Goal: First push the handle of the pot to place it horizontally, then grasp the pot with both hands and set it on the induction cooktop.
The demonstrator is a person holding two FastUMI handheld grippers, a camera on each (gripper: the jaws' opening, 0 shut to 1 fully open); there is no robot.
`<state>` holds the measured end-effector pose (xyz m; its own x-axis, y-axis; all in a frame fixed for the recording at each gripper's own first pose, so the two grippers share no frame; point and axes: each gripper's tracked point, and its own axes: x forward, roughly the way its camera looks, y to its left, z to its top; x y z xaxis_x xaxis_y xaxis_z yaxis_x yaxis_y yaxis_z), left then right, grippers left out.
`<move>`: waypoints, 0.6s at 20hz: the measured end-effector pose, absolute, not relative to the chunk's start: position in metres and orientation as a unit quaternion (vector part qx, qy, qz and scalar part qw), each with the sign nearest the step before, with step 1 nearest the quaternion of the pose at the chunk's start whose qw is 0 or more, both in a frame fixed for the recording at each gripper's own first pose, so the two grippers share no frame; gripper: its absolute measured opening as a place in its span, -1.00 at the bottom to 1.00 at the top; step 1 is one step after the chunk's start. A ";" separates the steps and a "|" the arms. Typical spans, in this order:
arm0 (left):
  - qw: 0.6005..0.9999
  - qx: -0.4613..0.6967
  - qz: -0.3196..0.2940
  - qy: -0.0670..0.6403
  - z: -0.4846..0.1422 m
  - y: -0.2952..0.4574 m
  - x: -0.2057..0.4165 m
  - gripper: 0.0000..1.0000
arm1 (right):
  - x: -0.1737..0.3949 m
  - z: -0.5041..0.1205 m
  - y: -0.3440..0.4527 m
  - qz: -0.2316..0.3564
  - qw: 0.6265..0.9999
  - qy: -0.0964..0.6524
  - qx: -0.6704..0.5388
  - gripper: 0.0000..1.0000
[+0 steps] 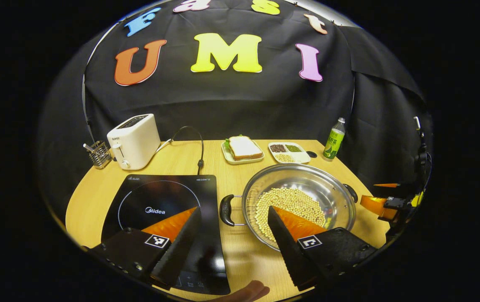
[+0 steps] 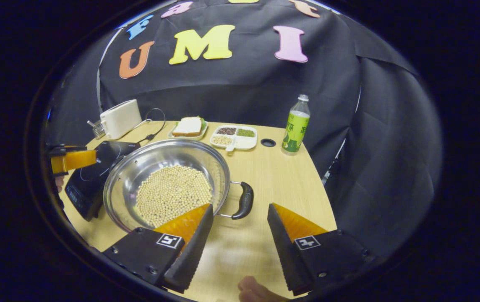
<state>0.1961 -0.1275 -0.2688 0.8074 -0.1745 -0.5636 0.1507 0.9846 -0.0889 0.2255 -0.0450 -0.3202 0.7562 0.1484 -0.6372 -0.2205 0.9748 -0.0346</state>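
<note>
While both sets of jaws stand wide apart with nothing between them, the left gripper [image 1: 235, 235] hangs low over the desk [image 1: 240, 260], its gap lined up with the near black handle [image 1: 226, 209] of the pot [image 1: 336, 197]; one finger lies over the induction cooktop [image 1: 156, 197] and the other over the pot's rim and the beans. The right gripper [image 2: 240, 228] hangs on the pot's other side, its spread fingers to either side of the other black handle [image 2: 244, 200], not touching it. A fingertip [image 1: 248, 290] of the person shows at the bottom edge of the left gripper view, and part of a hand [image 2: 252, 291] at the bottom of the right gripper view.

The pot is a wide steel pan resting on the desk just to the right of the cooktop, off its glass, with a layer of pale soybeans [image 2: 173, 193] across its bottom. Its two handles point sideways, one toward the cooktop and one away.

Behind the cooktop stands a white toaster [image 1: 134, 140], with a small wire rack [image 1: 98, 154] beside it and a black cable [image 1: 198, 147] curling past. Further along the back of the desk are a plate with a sandwich [image 1: 243, 147], a divided dish of grains [image 1: 289, 152], a dark round hole [image 2: 268, 143] in the desk and a green bottle [image 2: 295, 126].
</note>
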 end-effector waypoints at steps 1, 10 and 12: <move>0.948 -0.019 -0.086 0.306 -0.275 -0.127 0.201 0.90 | 0.229 -0.321 -0.044 0.095 0.935 0.340 -0.044 0.66; 0.929 -0.018 -0.074 0.361 -0.325 -0.126 0.241 0.90 | 0.261 -0.346 -0.035 0.062 0.927 0.371 0.008 0.65; 0.926 -0.017 -0.075 0.371 -0.334 -0.128 0.242 0.90 | 0.260 -0.356 -0.032 0.064 0.922 0.382 0.019 0.63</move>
<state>0.2421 -0.1280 -0.3342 0.7143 -0.1512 -0.6833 0.1256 0.9882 -0.0874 0.2601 -0.0321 -0.3557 0.7002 0.1323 -0.7016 -0.1026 0.9911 0.0845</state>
